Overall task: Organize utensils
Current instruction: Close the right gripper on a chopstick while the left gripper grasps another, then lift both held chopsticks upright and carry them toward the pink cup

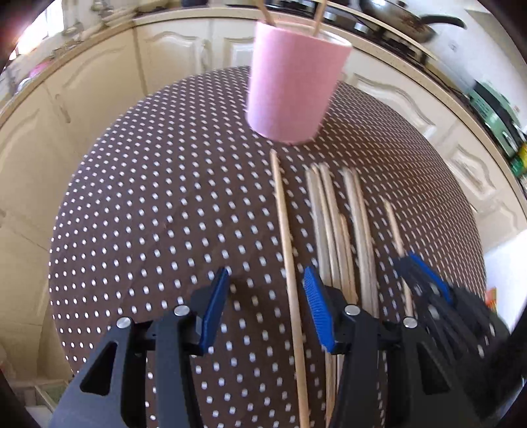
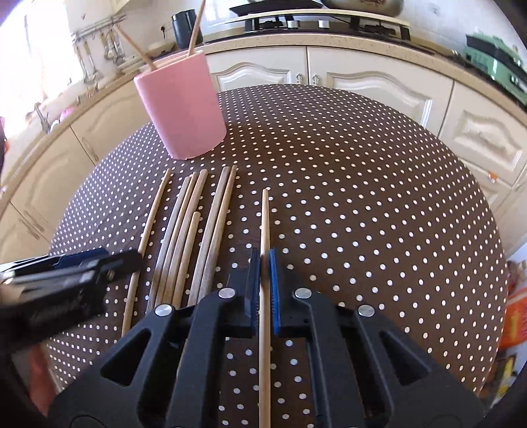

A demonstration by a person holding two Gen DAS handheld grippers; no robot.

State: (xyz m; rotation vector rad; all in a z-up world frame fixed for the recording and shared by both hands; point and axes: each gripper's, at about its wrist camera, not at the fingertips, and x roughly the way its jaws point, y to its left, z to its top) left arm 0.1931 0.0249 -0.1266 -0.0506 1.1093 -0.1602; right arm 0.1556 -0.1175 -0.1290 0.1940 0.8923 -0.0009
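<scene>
A pink cup (image 1: 293, 85) (image 2: 184, 108) stands on the brown dotted tablecloth (image 2: 362, 214) with two chopsticks in it. Several wooden chopsticks (image 2: 191, 230) (image 1: 339, 230) lie side by side in front of the cup. My right gripper (image 2: 263, 263) is shut on the rightmost chopstick (image 2: 265, 224), which lies apart from the row. In the left wrist view that gripper (image 1: 425, 283) shows blurred at the right. My left gripper (image 1: 266, 280) is open low over the cloth. The leftmost chopstick (image 1: 285, 237) lies between its fingers, nearer the right pad and untouched.
The round table's edge curves away on all sides. Cream cabinets (image 2: 378, 82) and a counter ring it. A stove with a frying pan (image 1: 405, 23) is at the back, and a green appliance (image 2: 494, 62) at the right. The cloth to the right of the chopsticks is bare.
</scene>
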